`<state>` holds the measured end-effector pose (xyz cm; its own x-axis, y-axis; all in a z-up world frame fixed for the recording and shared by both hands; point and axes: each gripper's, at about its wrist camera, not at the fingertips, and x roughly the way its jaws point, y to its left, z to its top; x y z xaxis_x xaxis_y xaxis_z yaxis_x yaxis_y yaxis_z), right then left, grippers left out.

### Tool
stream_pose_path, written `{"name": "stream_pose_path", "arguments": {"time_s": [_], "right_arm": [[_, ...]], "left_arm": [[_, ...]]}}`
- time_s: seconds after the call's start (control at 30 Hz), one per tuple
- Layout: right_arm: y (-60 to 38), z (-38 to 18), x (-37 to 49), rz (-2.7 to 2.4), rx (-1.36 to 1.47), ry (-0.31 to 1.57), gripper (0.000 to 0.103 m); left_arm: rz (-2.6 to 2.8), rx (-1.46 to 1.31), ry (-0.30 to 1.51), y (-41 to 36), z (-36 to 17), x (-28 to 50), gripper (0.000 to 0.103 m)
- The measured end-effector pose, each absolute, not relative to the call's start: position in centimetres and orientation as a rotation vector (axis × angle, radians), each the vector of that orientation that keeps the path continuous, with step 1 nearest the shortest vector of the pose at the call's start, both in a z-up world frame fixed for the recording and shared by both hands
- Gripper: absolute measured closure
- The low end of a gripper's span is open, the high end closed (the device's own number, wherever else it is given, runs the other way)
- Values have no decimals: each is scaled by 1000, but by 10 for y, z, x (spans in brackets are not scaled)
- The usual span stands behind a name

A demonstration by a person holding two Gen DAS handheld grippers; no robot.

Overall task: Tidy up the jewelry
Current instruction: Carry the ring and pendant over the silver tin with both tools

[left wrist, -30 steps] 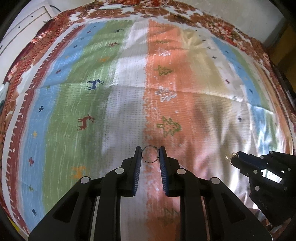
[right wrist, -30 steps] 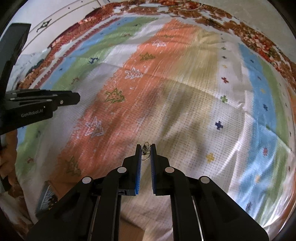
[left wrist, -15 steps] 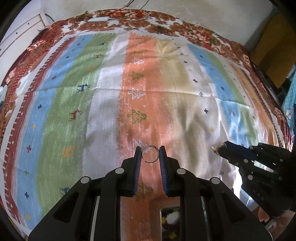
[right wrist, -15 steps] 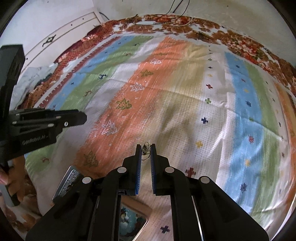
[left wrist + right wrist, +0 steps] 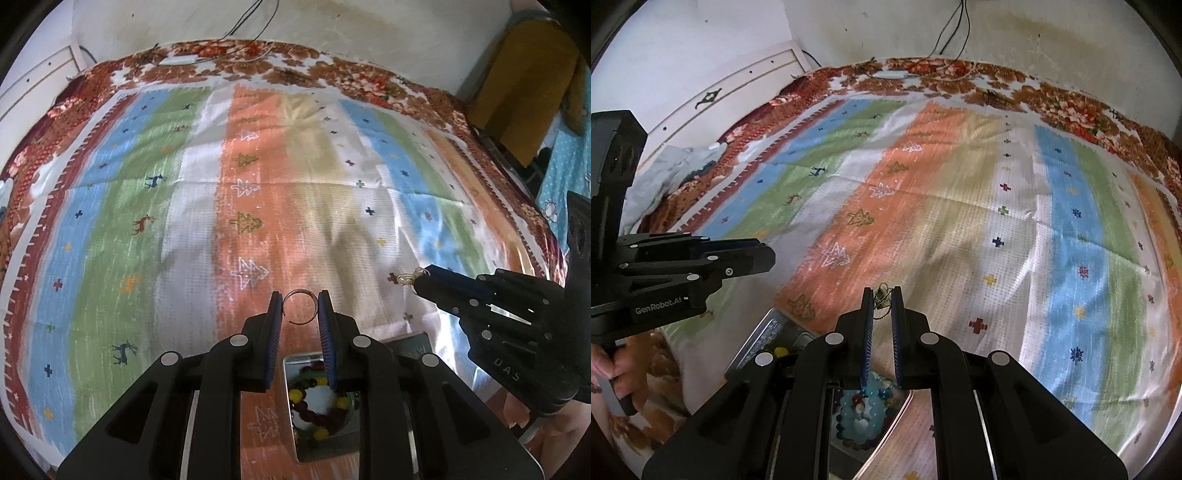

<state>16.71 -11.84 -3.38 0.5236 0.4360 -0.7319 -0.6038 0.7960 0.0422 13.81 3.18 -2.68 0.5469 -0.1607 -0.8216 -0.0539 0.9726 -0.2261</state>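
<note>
Nearest to you, under your left gripper (image 5: 300,308), an open metal tin (image 5: 322,441) lies on the striped bedspread (image 5: 192,206) with a beaded bracelet (image 5: 319,400) of yellow and dark red beads coiled inside it. Beside it sits a second tin (image 5: 886,417) holding pale blue beads (image 5: 862,413), partly hidden behind the fingers of your right gripper (image 5: 882,300).

Your left jaws stand narrow, pinching a thin open wire ring (image 5: 300,307) between the blue pads right at the fingertips. The ring spans the gap from pad to pad, its broken side low, and it hangs clear above the cloth.

Your right jaws are nearly closed on a small tangle of gold wire jewelry (image 5: 881,298), an earring by the look of it, though it is too small to tell for sure. It sits at the very tips, and a bit of it pokes out past them.

Both pieces are held in the air above the near edge of the bedspread, well apart from one another and just beyond the tins.

Farther off, the striped cloth runs out to its floral border (image 5: 229,64) against a pale wall (image 5: 1015,33).
</note>
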Motion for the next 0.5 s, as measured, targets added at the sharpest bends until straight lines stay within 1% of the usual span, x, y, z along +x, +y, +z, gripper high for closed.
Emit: {"name": "stream_pose_path", "arguments": {"time_s": [0.17, 0.5], "right_arm": [[-126, -32, 152, 642, -212, 787, 93], [-130, -40, 122, 685, -206, 807, 93]], "left_arm": [[-90, -224, 965, 26, -22, 125, 84], [-133, -223, 939, 18, -20, 96, 84]]}}
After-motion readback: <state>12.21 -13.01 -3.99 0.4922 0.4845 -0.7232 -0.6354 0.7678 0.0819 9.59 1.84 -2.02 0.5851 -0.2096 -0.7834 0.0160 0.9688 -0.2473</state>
